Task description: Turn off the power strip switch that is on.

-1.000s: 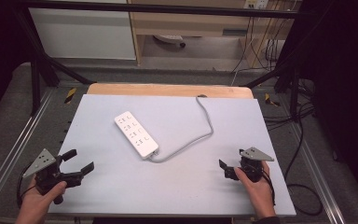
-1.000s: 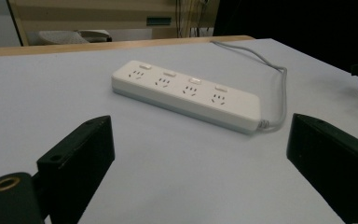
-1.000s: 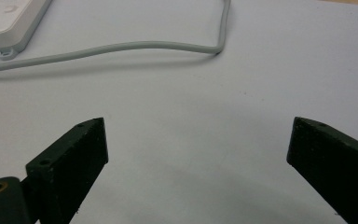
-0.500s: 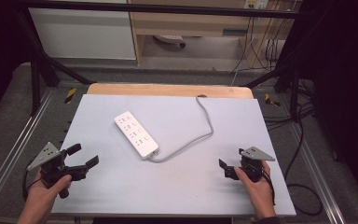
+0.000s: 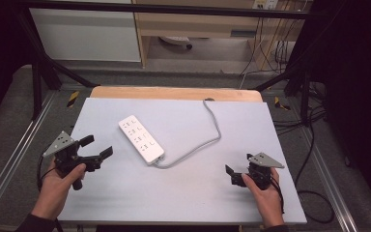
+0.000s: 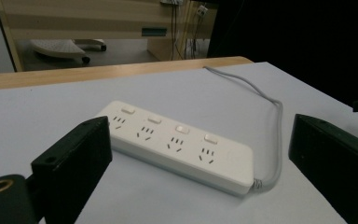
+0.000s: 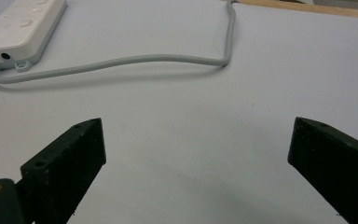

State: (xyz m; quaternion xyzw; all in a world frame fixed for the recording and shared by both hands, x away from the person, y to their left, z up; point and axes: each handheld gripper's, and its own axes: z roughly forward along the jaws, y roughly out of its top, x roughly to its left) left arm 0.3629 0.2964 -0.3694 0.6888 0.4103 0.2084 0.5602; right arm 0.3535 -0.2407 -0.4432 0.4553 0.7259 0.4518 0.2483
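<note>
We hold our left gripper and right gripper wide open, empty, near the table's front edge. Farther in, the power strip lies flat and untouched, so grasping remains ahead.

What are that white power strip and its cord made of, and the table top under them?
The power strip looks like smooth white moulded plastic with a slight sheen. Its cord seems to be grey rubbery sheathing, since it bends in soft curves. The table top looks like matte pale grey laminate, though that is uncertain.
</note>
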